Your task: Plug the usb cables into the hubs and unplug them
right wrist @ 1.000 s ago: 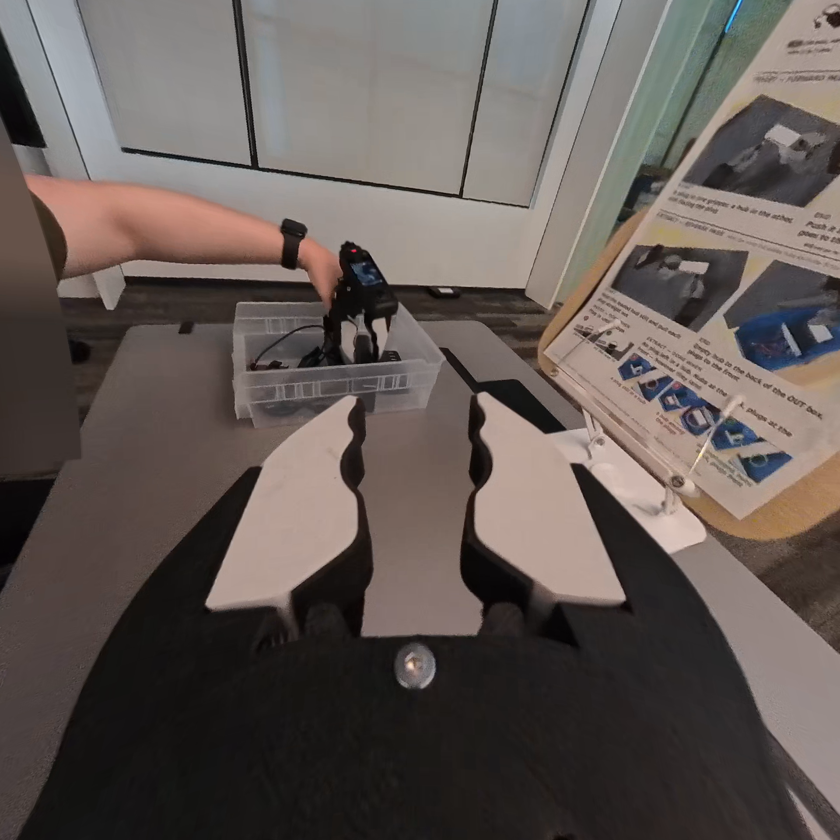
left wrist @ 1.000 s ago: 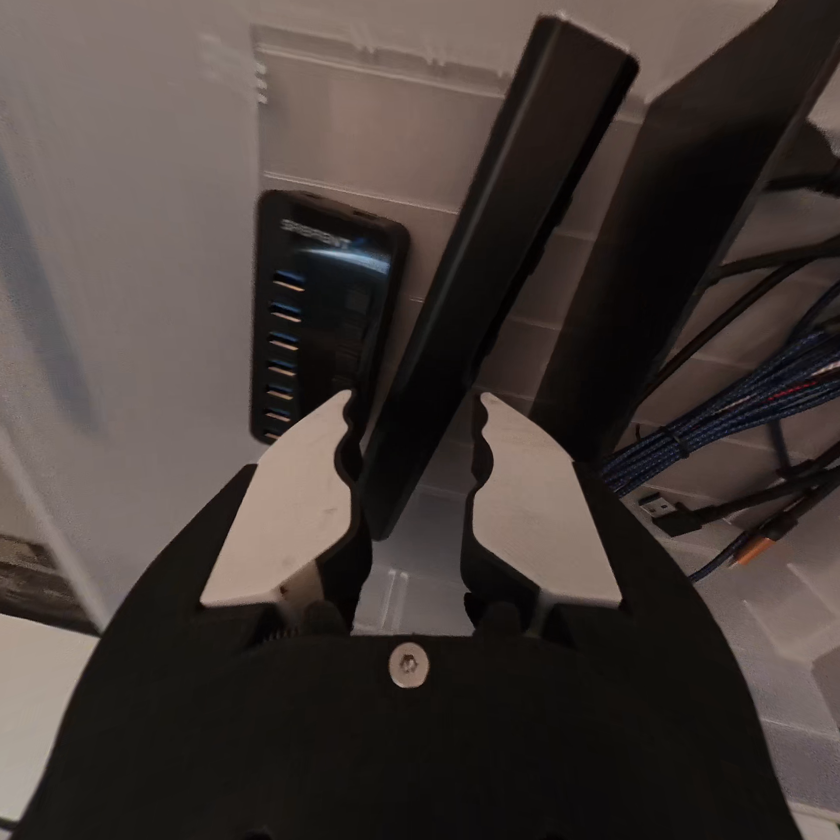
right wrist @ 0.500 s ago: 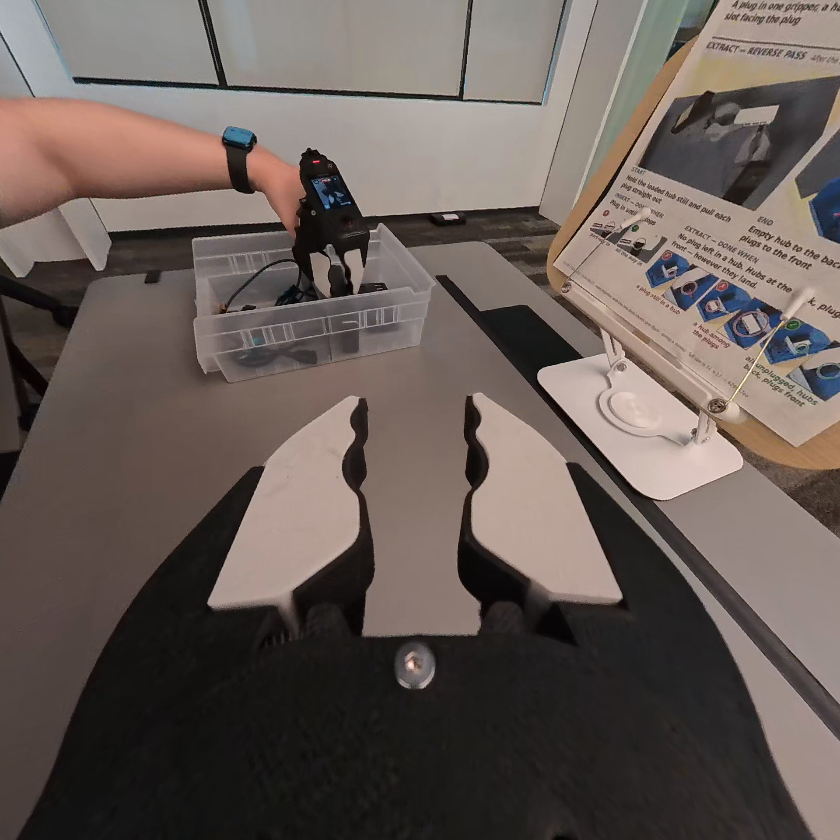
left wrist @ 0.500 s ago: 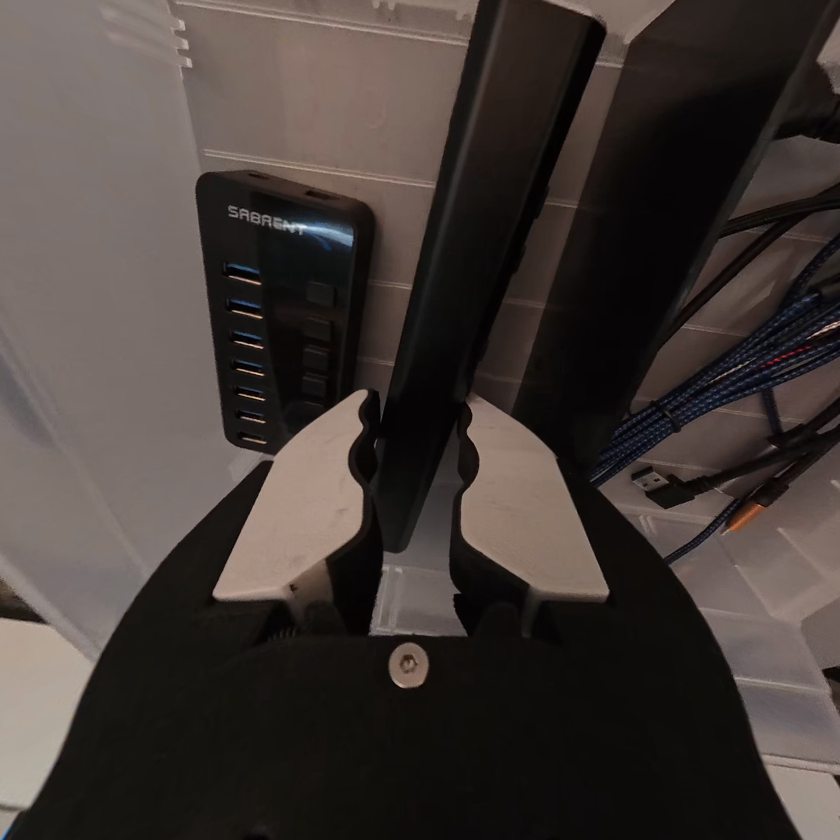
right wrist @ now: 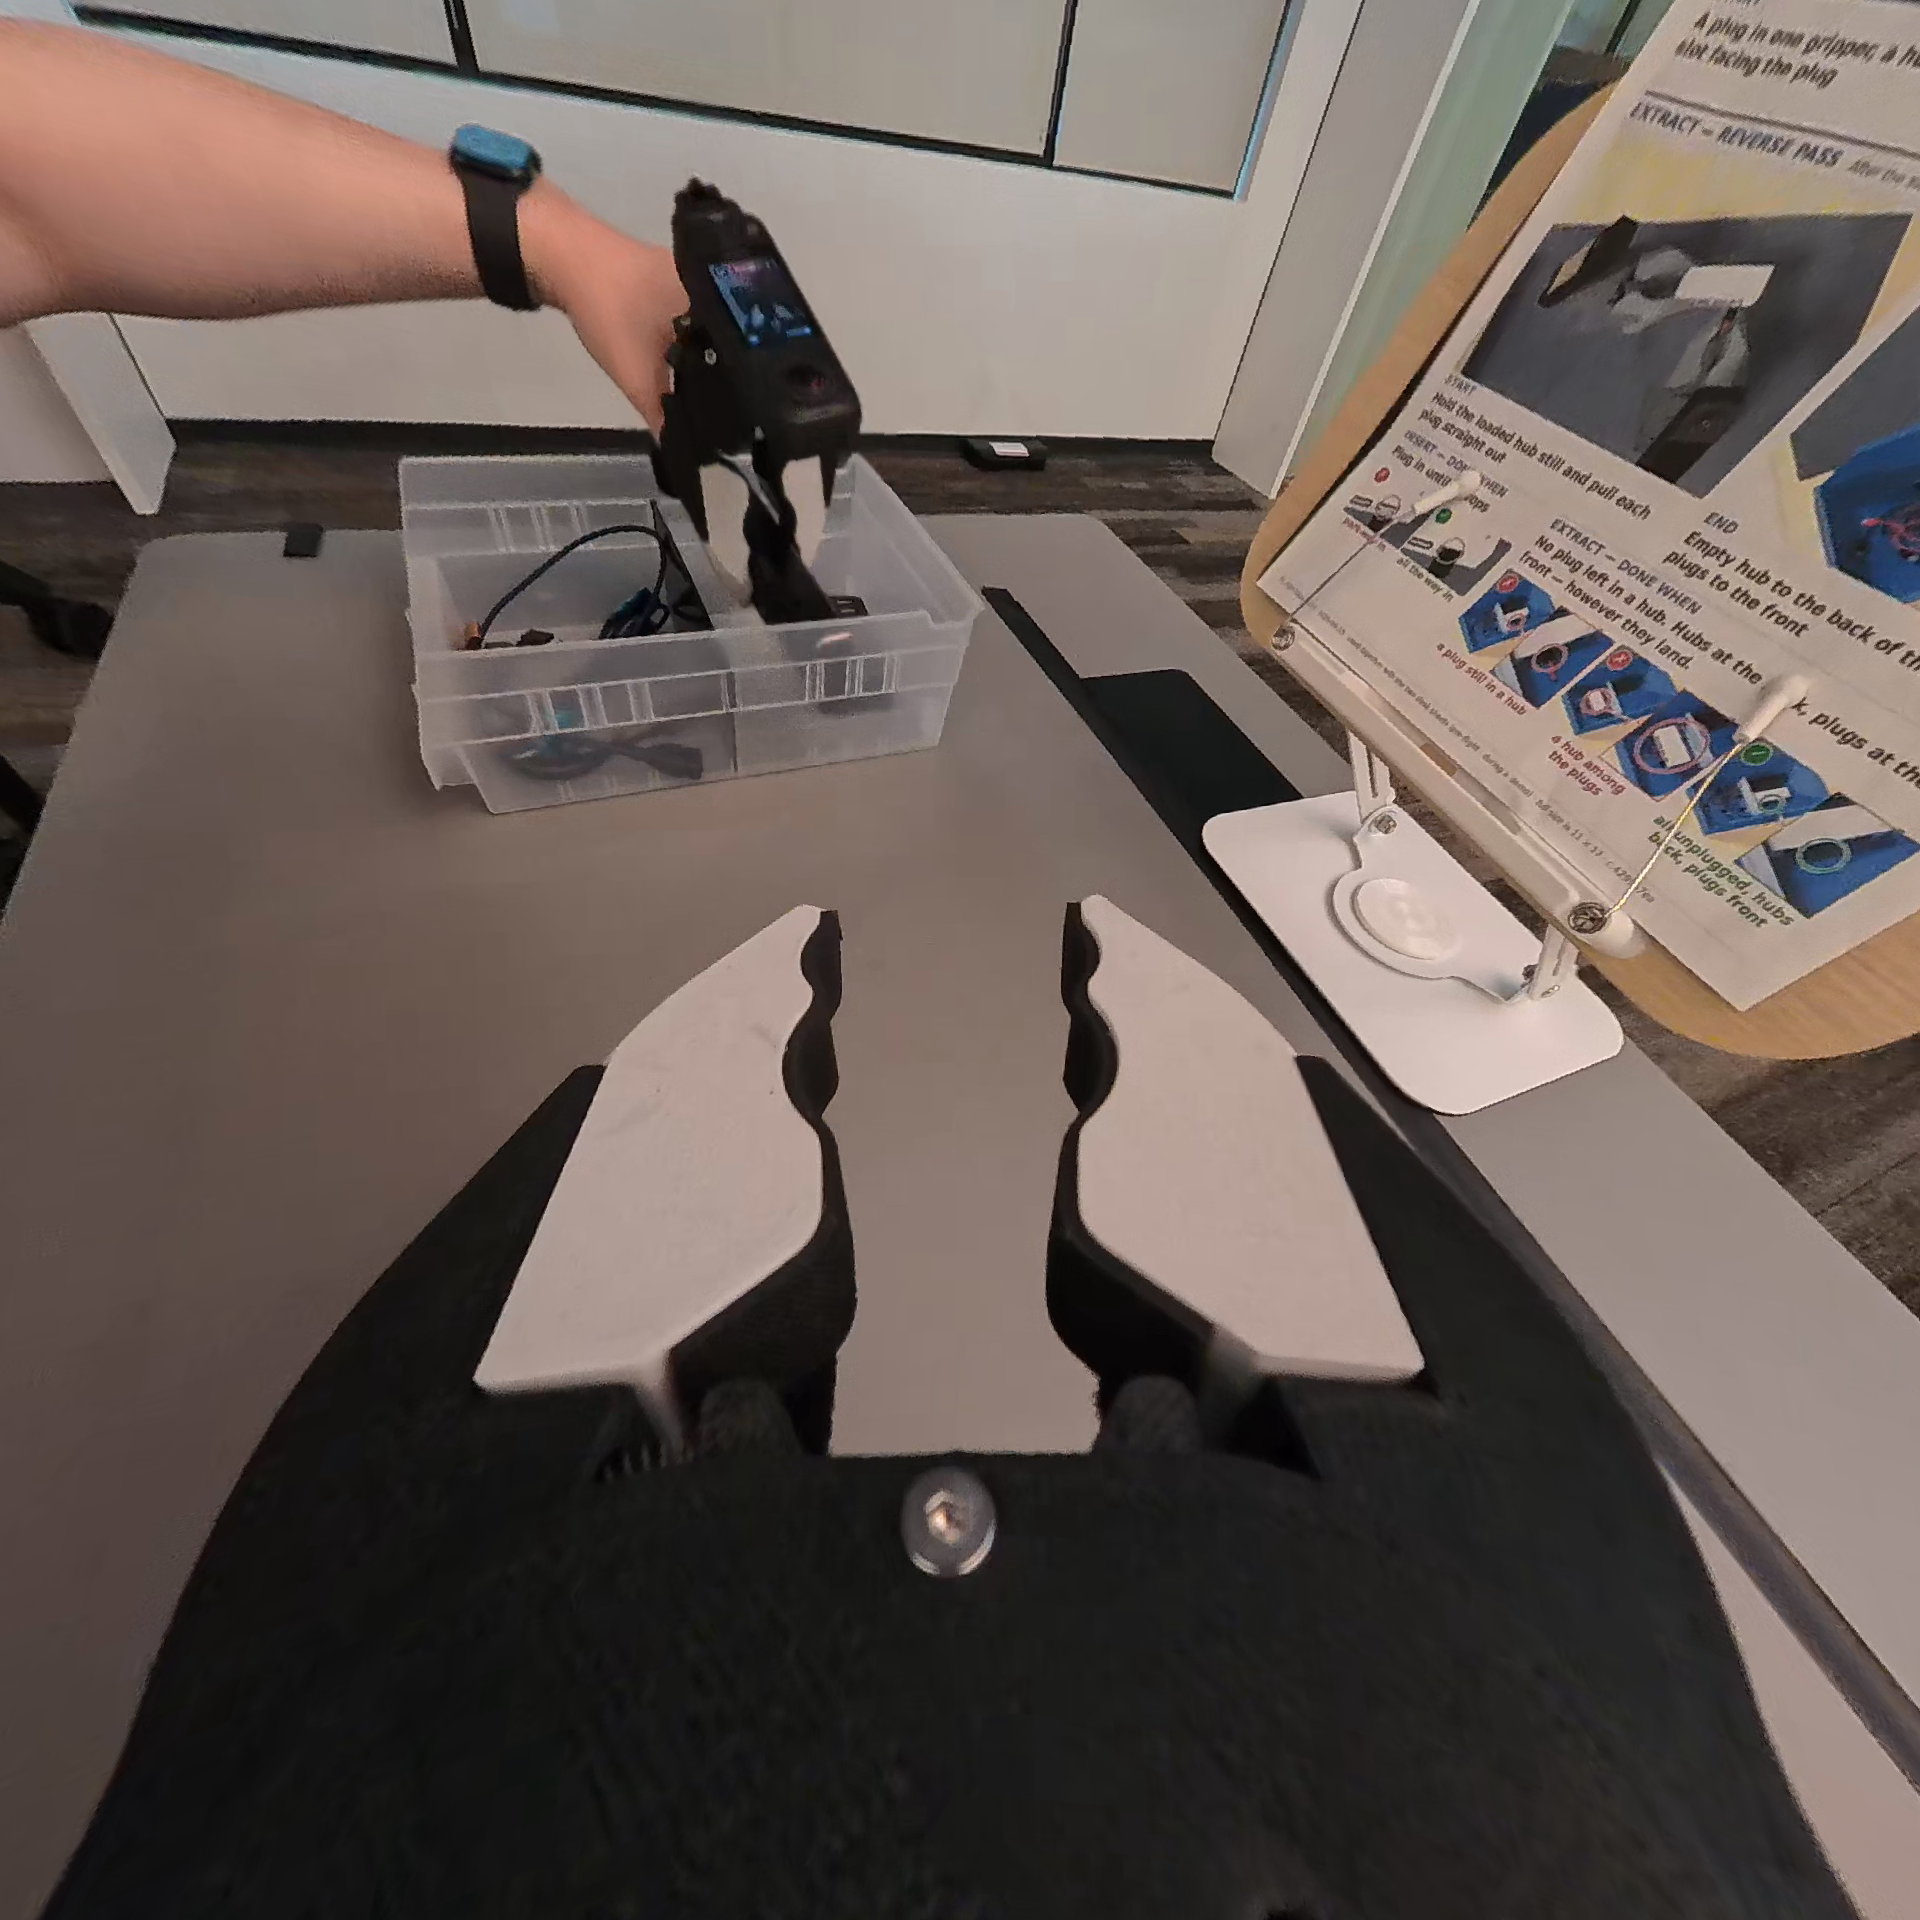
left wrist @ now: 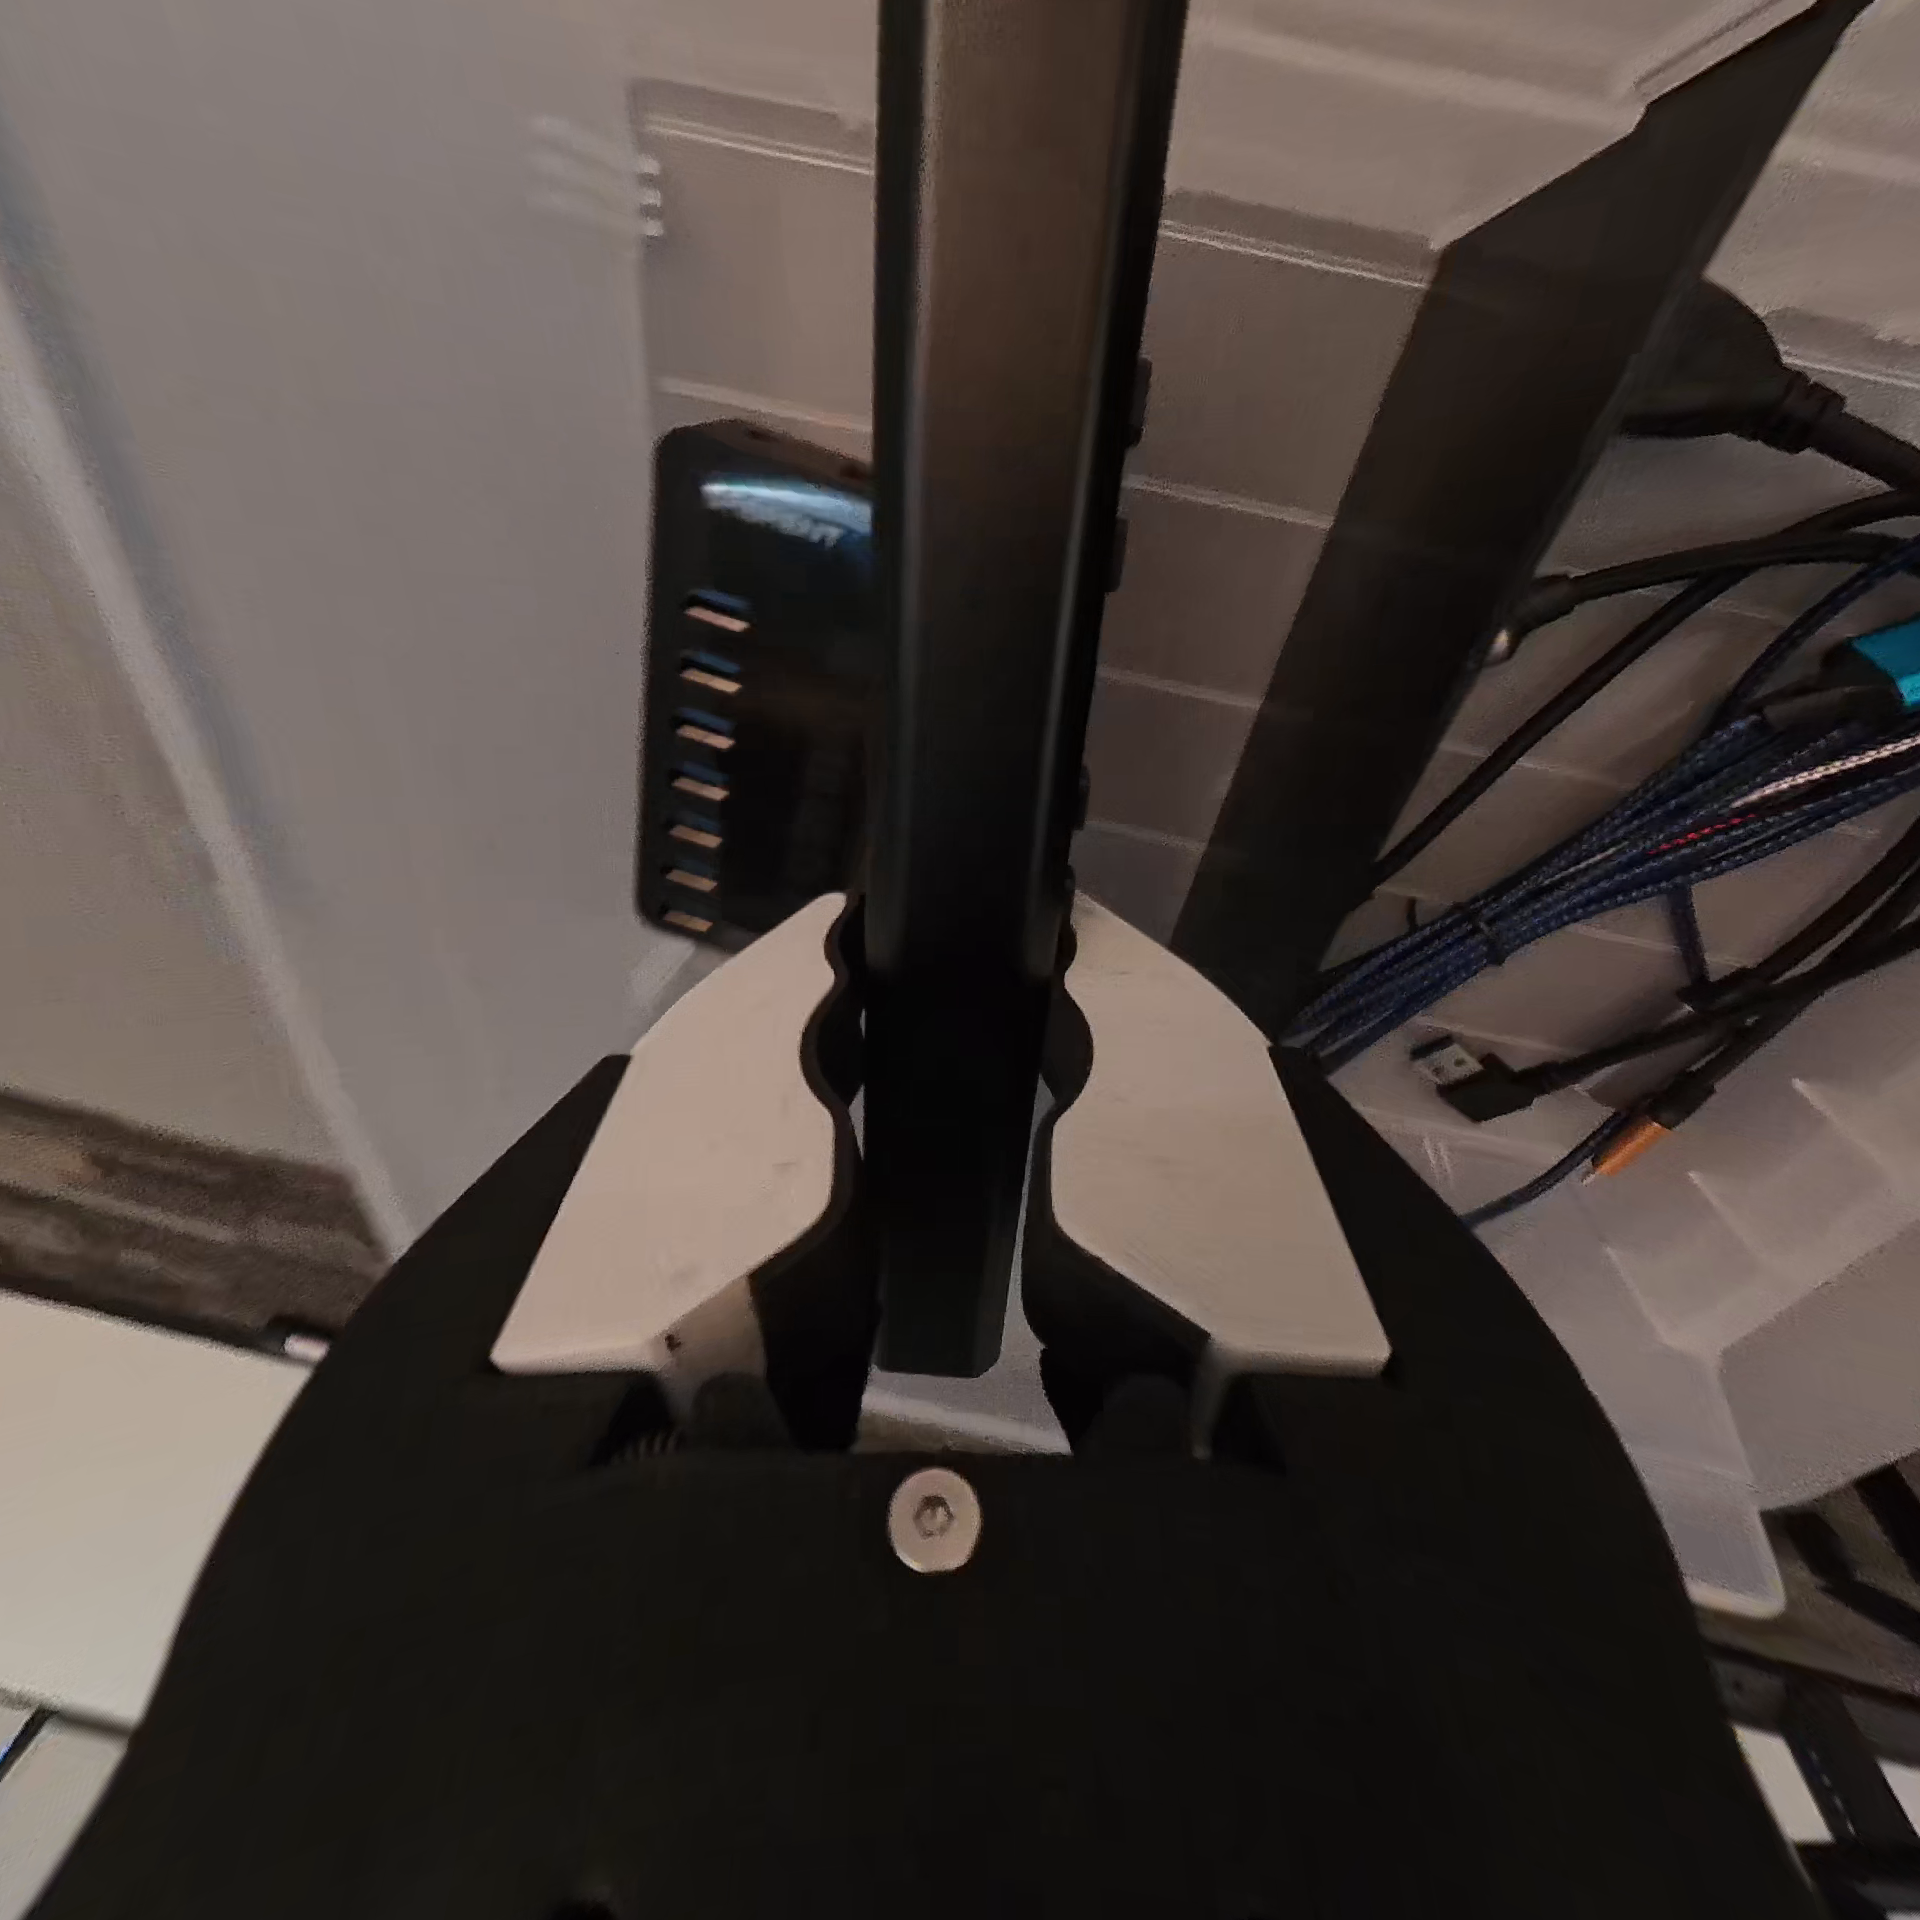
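Left wrist view
- My left gripper (left wrist: pixel 951 935): jaws clenched on a black hub (left wrist: pixel 997 644), pads pressing both its long side faces.
- Held hub, axis: runs from 6 o'clock, deep between the pads, straight to 12 o'clock and out of frame. Its near end sits low in the throat of the jaws.
- Second hub (left wrist: pixel 758 686): lies flat on the floor of the clear bin (left wrist: pixel 1714 1299) at about 11 o'clock of the jaws, row of ports facing up, partly hidden behind the held hub.
- Third hub (left wrist: pixel 1455 582): leans on edge at 1 o'clock, near the held one; contact between them not resolved.
- usb cables (left wrist: pixel 1621 883): bundled blue braided and black leads at 2 to 3 o'clock, in the same bin; one loose black plug (left wrist: pixel 1455 1081) at 3 o'clock.

Right wrist view
- My right gripper (right wrist: pixel 951 935): jaws released, nothing between them, over bare grey worktop (right wrist: pixel 312 1039).
- Bin from here: at 11 o'clock, well apart from these jaws; left gripper stands in it, nose down.
- Instruction board on white stand (right wrist: pixel 1455 966): at 2 o'clock, beside the worktop.

Judgement
- Key relation: the plugs lie to the right of the held hub, and my right jaws are the free ones, so the right must travel to 11 o'clock for a plug.
- Risk: hub's long axis is in line with my left jaws, so a push on it may slide it.
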A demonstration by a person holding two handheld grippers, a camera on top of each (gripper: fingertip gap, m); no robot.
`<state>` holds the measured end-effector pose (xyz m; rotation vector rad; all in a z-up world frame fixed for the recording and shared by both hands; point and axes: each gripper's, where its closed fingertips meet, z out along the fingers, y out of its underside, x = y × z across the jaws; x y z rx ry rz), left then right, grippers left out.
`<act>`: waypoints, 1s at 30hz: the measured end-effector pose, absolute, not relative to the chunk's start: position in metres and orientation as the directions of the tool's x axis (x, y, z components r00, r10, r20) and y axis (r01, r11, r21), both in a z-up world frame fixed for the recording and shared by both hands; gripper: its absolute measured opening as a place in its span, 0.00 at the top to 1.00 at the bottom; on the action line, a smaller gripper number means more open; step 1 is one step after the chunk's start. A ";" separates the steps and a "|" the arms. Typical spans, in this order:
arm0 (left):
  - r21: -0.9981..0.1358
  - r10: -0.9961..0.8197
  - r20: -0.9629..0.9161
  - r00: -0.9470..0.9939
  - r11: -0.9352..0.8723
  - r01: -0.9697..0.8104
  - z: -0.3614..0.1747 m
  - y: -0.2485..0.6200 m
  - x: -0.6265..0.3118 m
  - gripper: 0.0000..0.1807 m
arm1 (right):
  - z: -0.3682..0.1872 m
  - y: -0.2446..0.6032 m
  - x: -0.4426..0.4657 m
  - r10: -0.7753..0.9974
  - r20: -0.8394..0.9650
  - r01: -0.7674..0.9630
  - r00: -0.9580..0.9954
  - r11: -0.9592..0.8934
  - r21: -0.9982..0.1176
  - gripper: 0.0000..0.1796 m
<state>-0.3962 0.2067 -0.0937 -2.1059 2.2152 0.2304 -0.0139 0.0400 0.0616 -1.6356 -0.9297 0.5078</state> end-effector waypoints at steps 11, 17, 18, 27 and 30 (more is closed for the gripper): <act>-0.569 -0.939 -0.092 0.331 -0.223 -0.791 0.037 0.155 -0.289 0.84 | 0.087 0.009 -0.002 0.783 0.152 0.270 0.603 -0.021 -0.963 0.77; -0.934 -0.959 0.249 0.134 -0.275 -0.227 0.065 0.052 -0.124 0.84 | 0.105 0.002 -0.030 0.862 -0.052 0.009 0.504 -0.065 -0.998 0.73; -0.946 -0.962 0.253 0.099 -0.268 -0.182 0.060 0.040 -0.103 0.84 | 0.105 0.005 -0.032 0.859 -0.061 -0.010 0.508 -0.065 -0.998 0.69; -0.963 -0.968 0.228 -0.107 -0.208 -0.170 -0.018 -0.004 -0.007 0.84 | 0.059 0.019 -0.029 0.908 -0.294 -0.079 0.299 -0.284 -0.956 0.83; -0.953 -0.953 0.260 -0.155 -0.228 -0.197 -0.026 0.000 -0.007 0.84 | 0.048 0.025 -0.027 0.927 -0.281 -0.093 0.248 -0.266 -0.959 0.84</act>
